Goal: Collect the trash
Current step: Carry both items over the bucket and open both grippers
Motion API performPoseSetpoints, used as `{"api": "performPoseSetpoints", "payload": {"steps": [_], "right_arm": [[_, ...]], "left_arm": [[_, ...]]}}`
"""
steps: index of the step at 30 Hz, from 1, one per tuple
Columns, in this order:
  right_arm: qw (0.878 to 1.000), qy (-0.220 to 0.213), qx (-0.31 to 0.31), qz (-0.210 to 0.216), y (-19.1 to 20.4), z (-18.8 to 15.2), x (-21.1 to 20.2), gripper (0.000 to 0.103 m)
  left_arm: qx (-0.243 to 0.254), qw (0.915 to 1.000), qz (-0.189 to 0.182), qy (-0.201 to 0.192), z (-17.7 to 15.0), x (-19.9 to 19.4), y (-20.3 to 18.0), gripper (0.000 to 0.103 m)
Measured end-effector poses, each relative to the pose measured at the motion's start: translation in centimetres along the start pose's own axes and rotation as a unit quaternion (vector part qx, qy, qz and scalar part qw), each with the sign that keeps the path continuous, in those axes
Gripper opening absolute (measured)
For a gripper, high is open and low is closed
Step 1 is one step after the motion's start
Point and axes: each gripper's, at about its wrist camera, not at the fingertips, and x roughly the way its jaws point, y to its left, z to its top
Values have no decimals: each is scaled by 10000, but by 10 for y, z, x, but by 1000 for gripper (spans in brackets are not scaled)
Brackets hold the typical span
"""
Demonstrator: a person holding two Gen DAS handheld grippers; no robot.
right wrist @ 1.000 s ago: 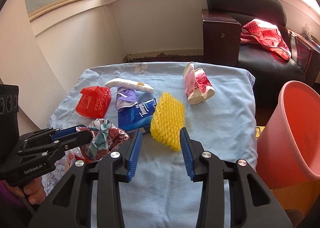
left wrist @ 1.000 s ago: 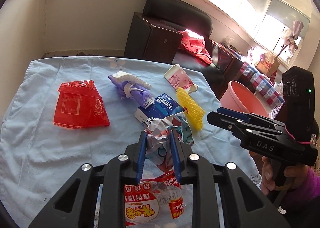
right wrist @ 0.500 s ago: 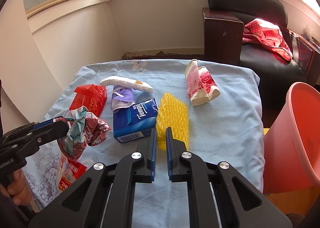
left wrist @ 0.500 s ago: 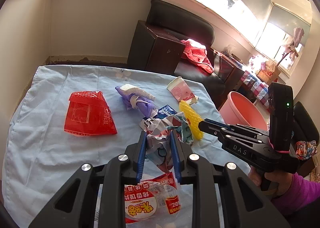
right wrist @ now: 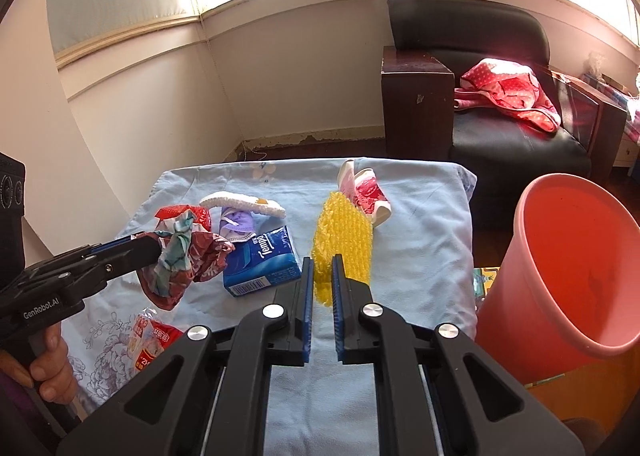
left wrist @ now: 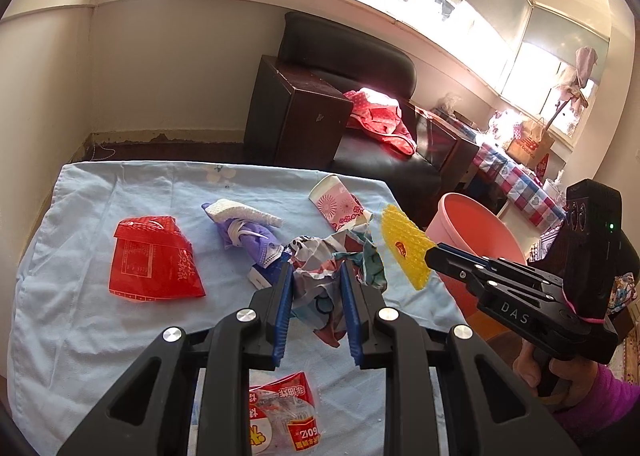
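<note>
**Two grippers loaded, six pieces of trash left on the cloth**

Two grippers are in my views, each with something in it. My left gripper [left wrist: 316, 302] has its jaws partly closed, pinching a crumpled printed wrapper [left wrist: 334, 276] clear of the blue cloth [left wrist: 80, 316]. My right gripper [right wrist: 321, 288] is nearly pressed together on the lower edge of one yellow foam net [right wrist: 342, 244], which I see lifted off the cloth.

Nearest me lies one red-and-clear snack packet [left wrist: 280, 416]. Further out I count one blue tissue pack [right wrist: 262, 262], one purple mask [left wrist: 248, 240] under one white foam strip [left wrist: 244, 213], and one red bag [left wrist: 154, 266] to the left. Farthest lies one flattened pink paper cup [left wrist: 338, 205].

One pink bin [right wrist: 568, 276] stands just beside the table on the right.
</note>
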Motion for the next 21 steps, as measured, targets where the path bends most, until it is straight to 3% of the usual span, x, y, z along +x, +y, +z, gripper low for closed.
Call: {"api": "performPoseSetpoints", "payload": {"steps": [11,21], "right_arm": [[9965,-491,503,-442,-52,3,-41,9],[9883,-810,952,-879,-103,-4,-75,9]], "left_arm": [[290,9993,-247,-64,16,17,-44,23],[787,9941,-720,-190,34,38,-111,23]]}}
